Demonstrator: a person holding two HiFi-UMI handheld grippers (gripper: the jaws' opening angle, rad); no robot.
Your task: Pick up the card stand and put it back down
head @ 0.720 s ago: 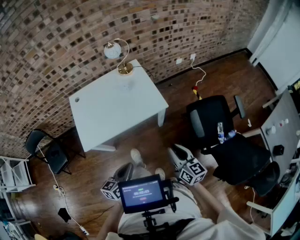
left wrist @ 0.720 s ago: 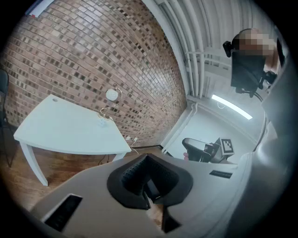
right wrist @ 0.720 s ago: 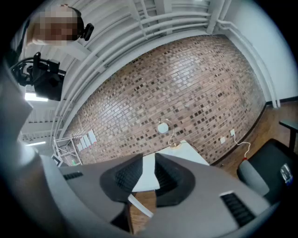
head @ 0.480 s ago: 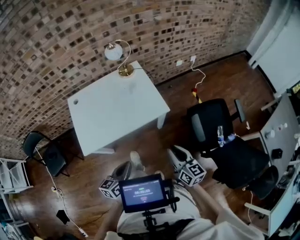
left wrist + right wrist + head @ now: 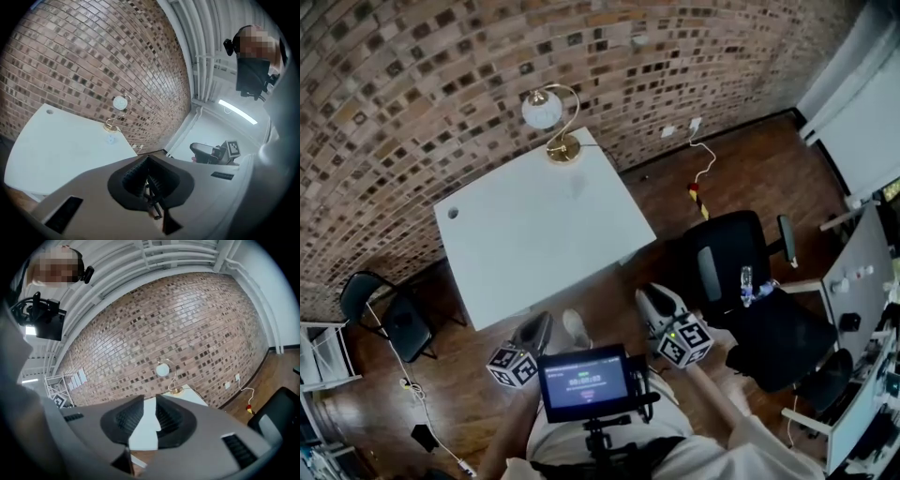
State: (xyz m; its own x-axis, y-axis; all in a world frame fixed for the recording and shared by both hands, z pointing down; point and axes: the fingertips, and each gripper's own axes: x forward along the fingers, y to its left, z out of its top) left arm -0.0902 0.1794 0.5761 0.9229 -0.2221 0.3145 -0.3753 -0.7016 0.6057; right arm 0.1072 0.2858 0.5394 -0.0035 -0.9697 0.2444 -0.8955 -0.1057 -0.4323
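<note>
1. Card stand: a small clear item stands on the white table, at the far end, just beside the brass base of the globe lamp. It is faint in the head view and cannot be made out in the right gripper view.

2. Left gripper: held low in front of the person, above the wooden floor at the near edge of the table. The jaw tips meet, with nothing between them. In the left gripper view the card stand sits up and to the left of the jaw line, well apart from the tips.

3. Right gripper: held at about the same height, off the near right corner of the table. The jaws stand slightly apart; only the table top shows through the gap, and no item is gripped. The lamp appears just above the jaw tips.

4. Both grippers are well apart from the card stand; most of the table top lies between them.

5. Surroundings: brick wall behind the table, black office chair to the right.
</note>
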